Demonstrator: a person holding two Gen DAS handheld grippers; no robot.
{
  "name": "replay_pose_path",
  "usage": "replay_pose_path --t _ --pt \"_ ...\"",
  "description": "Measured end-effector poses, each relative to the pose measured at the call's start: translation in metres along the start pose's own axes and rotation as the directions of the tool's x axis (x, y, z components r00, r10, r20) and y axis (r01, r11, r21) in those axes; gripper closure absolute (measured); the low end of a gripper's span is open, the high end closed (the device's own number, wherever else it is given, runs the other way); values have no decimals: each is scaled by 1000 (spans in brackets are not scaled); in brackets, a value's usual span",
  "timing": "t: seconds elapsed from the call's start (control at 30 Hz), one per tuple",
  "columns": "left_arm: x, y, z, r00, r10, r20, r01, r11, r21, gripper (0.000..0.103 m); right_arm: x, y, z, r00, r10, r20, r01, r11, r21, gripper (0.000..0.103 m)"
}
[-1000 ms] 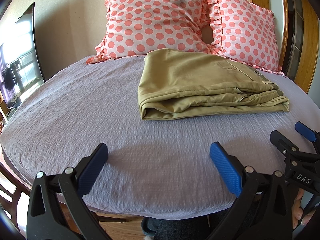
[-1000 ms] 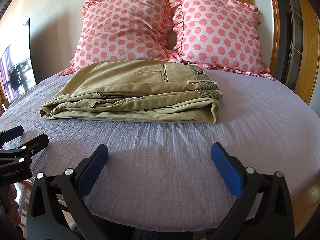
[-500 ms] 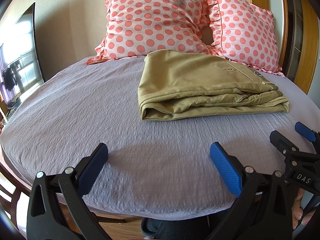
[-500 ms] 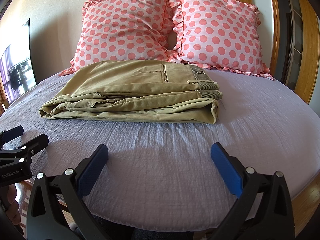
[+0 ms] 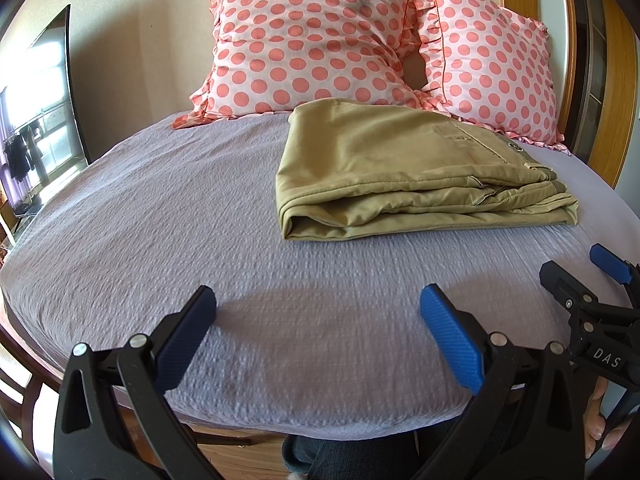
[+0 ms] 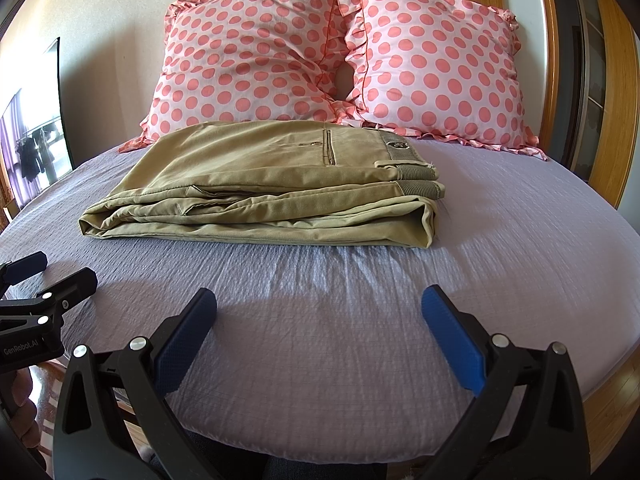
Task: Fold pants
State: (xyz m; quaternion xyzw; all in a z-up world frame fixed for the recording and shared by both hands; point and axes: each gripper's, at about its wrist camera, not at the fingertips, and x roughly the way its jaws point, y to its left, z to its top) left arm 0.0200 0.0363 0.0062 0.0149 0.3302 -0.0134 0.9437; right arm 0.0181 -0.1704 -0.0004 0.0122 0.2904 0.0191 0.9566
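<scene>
Khaki pants lie folded in a flat stack on the lavender bed sheet, in front of the pillows. In the right wrist view the pants show a back pocket and the waistband on the right. My left gripper is open and empty, low over the near edge of the bed, well short of the pants. My right gripper is open and empty, likewise near the bed's front edge. The right gripper also shows at the right of the left wrist view, and the left gripper at the left of the right wrist view.
Two pink polka-dot pillows lean against the wall behind the pants. A wooden frame runs along the right side. A dark screen stands at the left. The sheet lies around the pants.
Both views have shifted very slightly; the pants lie as before and both grippers stay open and empty near the bed's front edge.
</scene>
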Motion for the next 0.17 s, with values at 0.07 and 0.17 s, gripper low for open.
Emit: replay_pose_path --t 0.07,0.17 --pt "0 0 0 1000 0 0 0 1000 0 2 0 0 0 1000 0 0 0 1000 0 1" --pt "0 0 0 1000 0 2 0 1000 0 2 0 0 0 1000 0 0 0 1000 0 1"
